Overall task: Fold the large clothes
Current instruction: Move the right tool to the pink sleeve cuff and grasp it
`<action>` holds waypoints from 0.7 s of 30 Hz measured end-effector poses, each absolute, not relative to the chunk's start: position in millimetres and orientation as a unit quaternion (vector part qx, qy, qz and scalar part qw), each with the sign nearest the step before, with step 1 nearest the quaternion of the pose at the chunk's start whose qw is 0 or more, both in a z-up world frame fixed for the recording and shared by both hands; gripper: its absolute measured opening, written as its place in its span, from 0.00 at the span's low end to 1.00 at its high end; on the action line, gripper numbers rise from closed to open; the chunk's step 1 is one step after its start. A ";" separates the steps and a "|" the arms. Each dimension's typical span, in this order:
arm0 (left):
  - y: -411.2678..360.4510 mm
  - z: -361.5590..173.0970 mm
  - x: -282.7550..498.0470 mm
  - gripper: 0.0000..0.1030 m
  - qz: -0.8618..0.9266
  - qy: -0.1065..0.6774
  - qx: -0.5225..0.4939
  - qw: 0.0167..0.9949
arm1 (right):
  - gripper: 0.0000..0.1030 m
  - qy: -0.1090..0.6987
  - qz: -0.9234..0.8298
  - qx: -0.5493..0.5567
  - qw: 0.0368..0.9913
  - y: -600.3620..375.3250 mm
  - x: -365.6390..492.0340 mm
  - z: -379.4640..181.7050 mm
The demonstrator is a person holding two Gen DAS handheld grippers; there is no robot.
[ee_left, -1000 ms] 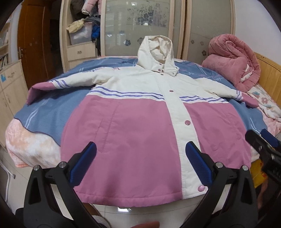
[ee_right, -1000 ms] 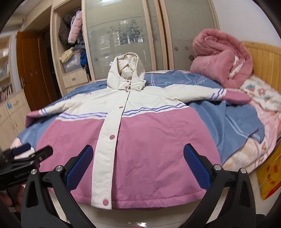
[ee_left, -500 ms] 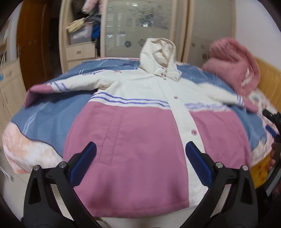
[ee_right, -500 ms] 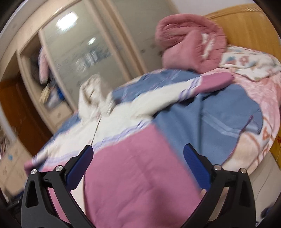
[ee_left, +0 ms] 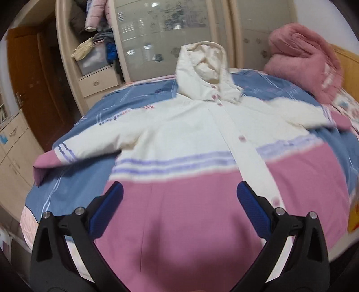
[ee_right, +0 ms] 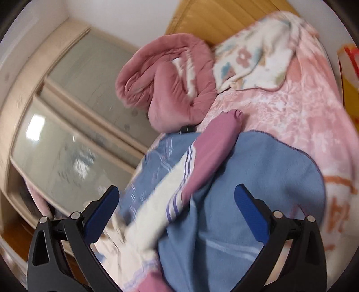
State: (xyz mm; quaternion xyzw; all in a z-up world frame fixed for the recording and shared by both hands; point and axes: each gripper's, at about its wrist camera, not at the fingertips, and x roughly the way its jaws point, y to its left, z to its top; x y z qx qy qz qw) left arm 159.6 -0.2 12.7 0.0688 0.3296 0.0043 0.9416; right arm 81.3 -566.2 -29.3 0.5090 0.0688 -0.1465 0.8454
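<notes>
A large hooded jacket point(ee_left: 190, 139), cream on top and pink below with purple stripes, lies spread flat and front up on the bed. Its hood point(ee_left: 202, 67) points toward the wardrobe. My left gripper point(ee_left: 179, 202) hovers open above the pink lower front, holding nothing. In the right wrist view the jacket's sleeve point(ee_right: 179, 186) with its pink cuff point(ee_right: 224, 128) stretches across the blue blanket point(ee_right: 258, 179). My right gripper point(ee_right: 177, 206) hangs open over this sleeve near the striped band, empty.
A rolled pink quilt point(ee_left: 303, 63) sits at the head of the bed by the wooden headboard point(ee_right: 224, 18). A floral blanket point(ee_right: 258, 56) lies beside it. A wardrobe with glass doors point(ee_left: 168, 33) and drawers point(ee_left: 98, 83) stands behind the bed.
The left gripper has moved forward over the jacket's lower front. The right gripper has swung right and tilted, from facing the jacket body to hovering over its sleeve.
</notes>
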 end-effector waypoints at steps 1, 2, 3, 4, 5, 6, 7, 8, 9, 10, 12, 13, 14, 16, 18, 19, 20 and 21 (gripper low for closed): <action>-1.6 16.6 167.3 0.98 0.010 0.321 0.058 0.945 | 0.99 0.069 -0.147 0.521 0.838 -572.9 87.0 -34.6; -5.7 17.5 173.7 0.98 0.015 0.315 0.060 0.947 | 0.99 0.072 -0.146 0.530 0.832 -579.9 93.5 -39.6; -9.1 16.1 177.3 0.98 0.016 0.316 0.060 0.947 | 0.99 0.080 -0.143 0.541 0.825 -586.5 102.9 -46.8; -9.9 12.6 179.2 0.98 0.012 0.317 0.052 0.947 | 0.99 0.088 -0.138 0.550 0.819 -590.6 111.8 -53.3; -8.2 6.7 177.8 0.98 0.004 0.311 0.036 0.950 | 0.99 0.094 -0.133 0.555 0.815 -593.1 120.3 -58.3; -5.7 0.6 176.2 0.98 0.007 0.303 0.027 0.952 | 0.99 0.098 -0.136 0.555 0.815 -591.4 125.9 -60.1; -1.8 -9.0 171.7 0.98 0.019 0.292 0.020 0.956 | 0.99 0.101 -0.141 0.551 0.817 -592.6 132.4 -61.3; 0.3 -14.8 171.3 0.98 0.026 0.291 0.015 0.956 | 0.99 0.104 -0.146 0.545 0.819 -595.1 139.7 -62.0; 2.5 -15.5 171.9 0.98 0.021 0.294 0.002 0.956 | 0.99 0.107 -0.150 0.542 0.820 -597.6 145.6 -63.0; 4.8 -14.2 175.3 0.98 0.010 0.297 -0.016 0.955 | 0.99 0.110 -0.152 0.541 0.820 -599.9 151.5 -64.8; 5.6 -7.3 178.5 0.98 0.002 0.284 -0.024 0.958 | 0.93 0.115 -0.155 0.541 0.819 -609.4 163.9 -69.7; 4.6 -4.1 179.5 0.98 0.002 0.278 -0.019 0.960 | 0.89 0.117 -0.160 0.541 0.817 -615.0 169.7 -73.2; 3.7 -2.1 180.2 0.98 0.006 0.275 -0.014 0.961 | 0.81 0.125 -0.170 0.541 0.814 -620.8 176.1 -78.1; 1.2 -0.7 185.0 0.98 -0.001 0.274 -0.012 0.962 | 0.73 0.132 -0.180 0.550 0.805 -633.4 189.4 -90.3; -4.8 -1.8 190.6 0.98 -0.016 0.277 -0.011 0.961 | 0.60 0.138 -0.192 0.560 0.794 -642.8 197.2 -103.2; -5.6 -2.8 191.4 0.98 -0.024 0.277 -0.010 0.961 | 0.56 0.133 -0.201 0.561 0.792 -646.0 198.7 -107.8; -9.6 -3.8 193.4 0.98 -0.032 0.275 -0.007 0.961 | 0.48 0.122 -0.204 0.557 0.796 -649.1 199.4 -110.9; -12.2 -4.4 193.2 0.98 -0.035 0.274 -0.003 0.961 | 0.37 0.113 -0.205 0.556 0.798 -650.5 199.1 -113.0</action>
